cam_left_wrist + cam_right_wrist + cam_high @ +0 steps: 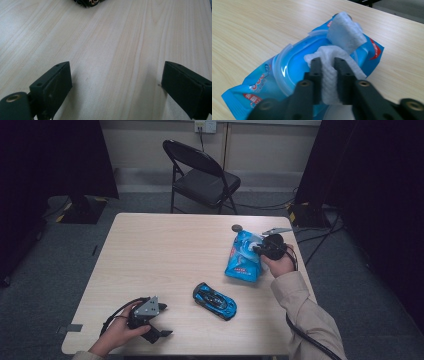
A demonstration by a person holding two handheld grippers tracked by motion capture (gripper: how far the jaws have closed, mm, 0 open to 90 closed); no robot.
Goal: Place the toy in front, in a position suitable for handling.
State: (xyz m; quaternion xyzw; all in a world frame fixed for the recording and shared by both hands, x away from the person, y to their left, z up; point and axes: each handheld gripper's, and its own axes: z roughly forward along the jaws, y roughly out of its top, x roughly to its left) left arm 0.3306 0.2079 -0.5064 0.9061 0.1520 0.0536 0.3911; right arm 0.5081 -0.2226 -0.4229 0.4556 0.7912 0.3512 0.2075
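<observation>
The pale wood surface (165, 250) carries a blue wet-wipe pack (243, 257) near its right edge, its lid flipped up, and a blue toy car (215, 301) lies nearer the person. The step in hand looks like drawing out a wipe (329, 75): the right tool (328, 62) is clamped on its bunched white fold above the pack's opening. Next comes a steady upward pull, probably with the pack held down. The left tool (115, 82) rests low, jaws spread wide, gripping nothing.

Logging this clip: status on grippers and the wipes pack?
Right gripper shut on wet wipe at open wipes pack. Left gripper open, resting. Toy car clear.
</observation>
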